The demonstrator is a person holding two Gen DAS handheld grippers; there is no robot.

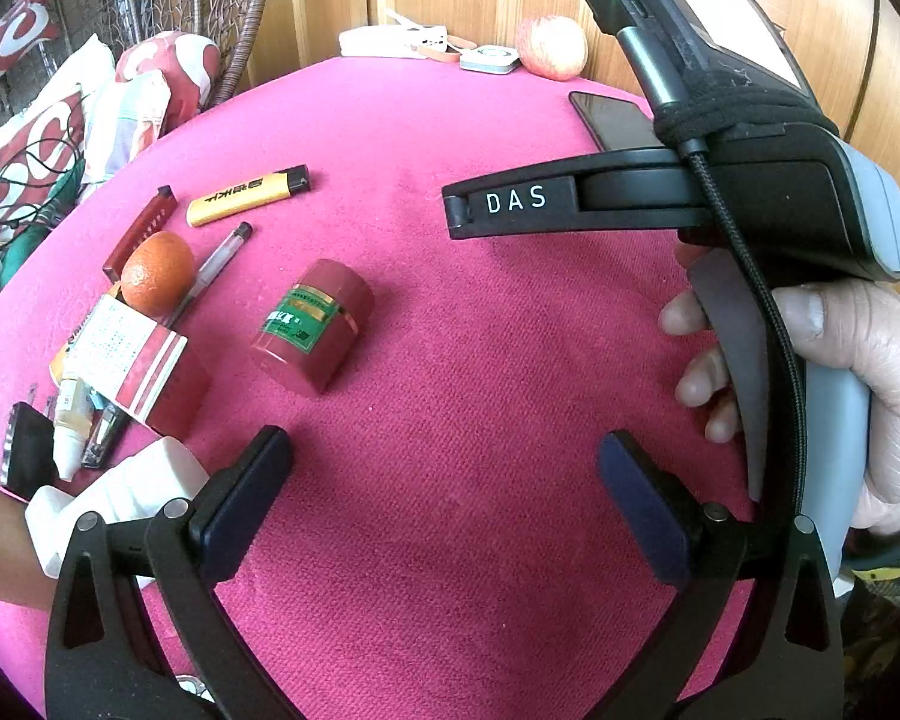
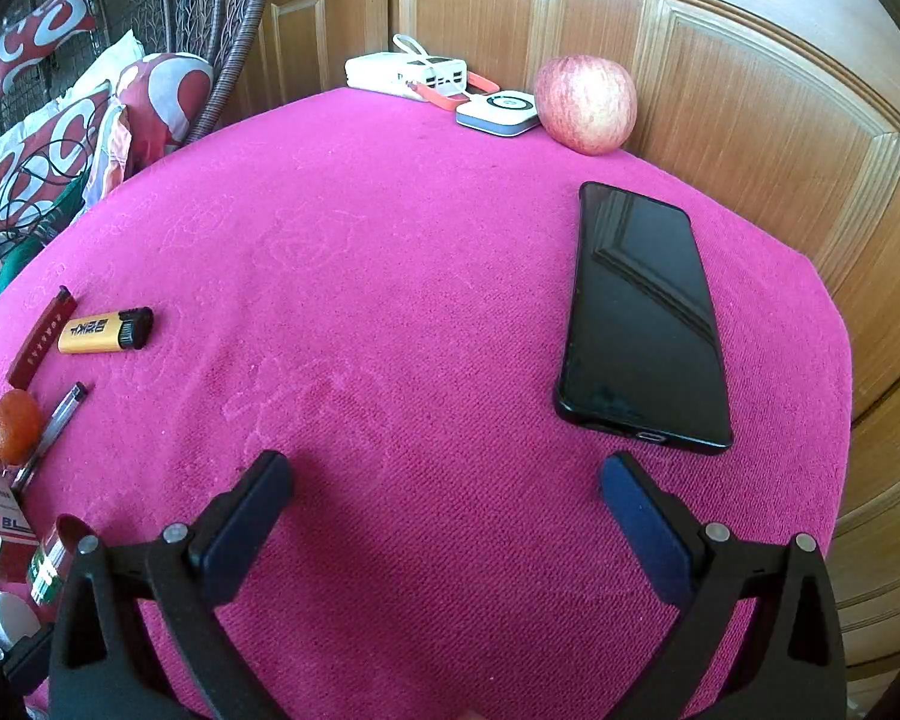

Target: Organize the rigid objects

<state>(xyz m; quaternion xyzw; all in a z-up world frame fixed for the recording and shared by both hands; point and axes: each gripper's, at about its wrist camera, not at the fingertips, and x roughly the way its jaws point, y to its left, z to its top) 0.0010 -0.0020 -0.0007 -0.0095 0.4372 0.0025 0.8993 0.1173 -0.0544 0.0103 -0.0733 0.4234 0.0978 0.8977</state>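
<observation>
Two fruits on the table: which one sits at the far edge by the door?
The apple, beside the white charger; the orange lies among the clutter at the left.

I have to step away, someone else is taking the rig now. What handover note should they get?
Left tool: open, empty, over bare cloth. Right tool: open, empty.
Small items sit loosely at the table's left: red jar, yellow lighter, pen, orange, red-and-white box. Phone lies right; apple at the far edge.
Nothing held; sorting remains.

A home is indicated by panelled wooden doors (image 2: 720,138), patterned cushions (image 2: 48,150), and a pink-clothed desk (image 2: 420,300).
</observation>
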